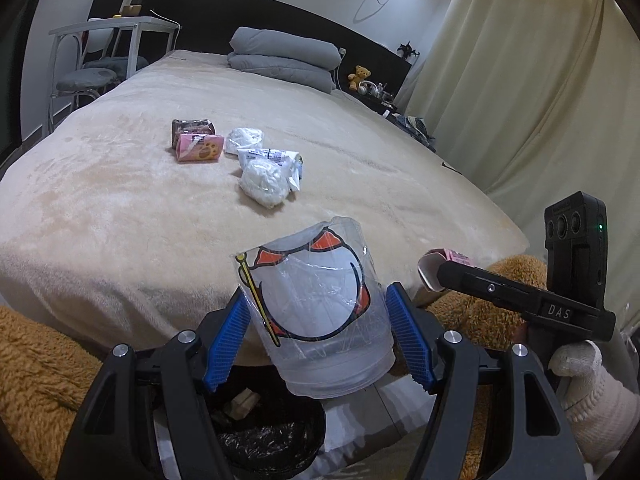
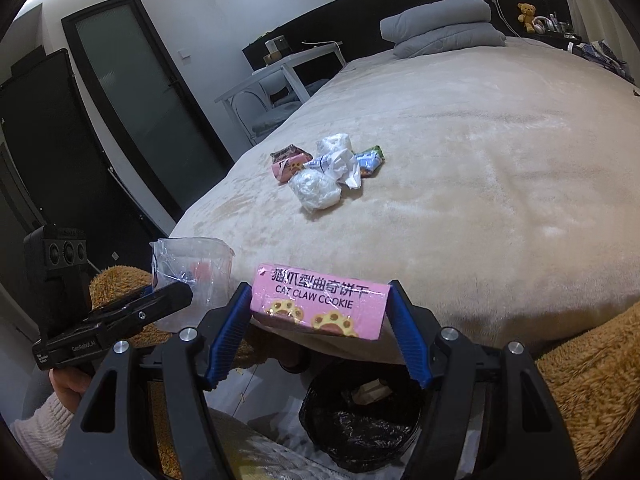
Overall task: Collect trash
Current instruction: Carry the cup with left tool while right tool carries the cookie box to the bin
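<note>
The left gripper [image 1: 320, 332] is clenched on a clear printed plastic cup [image 1: 320, 320], held above the black-lined trash bin [image 1: 276, 440] at six o'clock. The right gripper [image 2: 318, 332] grasps a pink cookie box [image 2: 320, 304], with the bin [image 2: 360, 432] likewise at six o'clock below it. More trash [image 1: 248, 156] lies on the bed [image 1: 100, 200] toward twelve o'clock. To drop cleanly, center each item over the bin's mouth before releasing; the cup seems slightly off toward the rim, though distortion makes that uncertain.
</note>
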`<control>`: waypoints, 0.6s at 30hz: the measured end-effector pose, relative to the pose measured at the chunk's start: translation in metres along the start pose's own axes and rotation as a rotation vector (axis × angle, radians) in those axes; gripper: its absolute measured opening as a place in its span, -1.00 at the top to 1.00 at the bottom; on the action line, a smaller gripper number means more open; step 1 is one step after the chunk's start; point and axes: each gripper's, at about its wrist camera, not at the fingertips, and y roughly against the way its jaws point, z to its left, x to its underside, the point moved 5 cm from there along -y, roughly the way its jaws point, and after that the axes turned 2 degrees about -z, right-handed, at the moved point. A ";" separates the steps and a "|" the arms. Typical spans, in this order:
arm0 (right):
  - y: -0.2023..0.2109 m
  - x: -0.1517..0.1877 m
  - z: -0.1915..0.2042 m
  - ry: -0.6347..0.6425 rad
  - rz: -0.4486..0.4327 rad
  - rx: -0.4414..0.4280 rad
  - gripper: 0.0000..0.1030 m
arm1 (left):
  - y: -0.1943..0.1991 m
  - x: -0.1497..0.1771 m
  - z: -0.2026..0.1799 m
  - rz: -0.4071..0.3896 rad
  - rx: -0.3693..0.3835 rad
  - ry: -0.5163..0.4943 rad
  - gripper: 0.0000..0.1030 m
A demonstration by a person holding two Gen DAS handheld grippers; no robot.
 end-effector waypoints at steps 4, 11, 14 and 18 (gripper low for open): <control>-0.008 0.016 -0.003 -0.053 0.071 -0.019 -0.32 | 0.000 0.013 -0.006 0.032 0.004 -0.008 -0.31; -0.015 0.035 -0.005 -0.096 0.138 -0.032 -0.32 | 0.000 0.031 -0.006 0.090 0.009 0.029 -0.31; -0.018 0.040 -0.005 -0.103 0.162 -0.027 -0.32 | -0.004 0.036 -0.005 0.114 -0.003 0.027 -0.31; -0.024 0.047 -0.011 -0.132 0.203 -0.017 -0.32 | -0.012 0.047 0.004 0.178 0.000 0.075 -0.31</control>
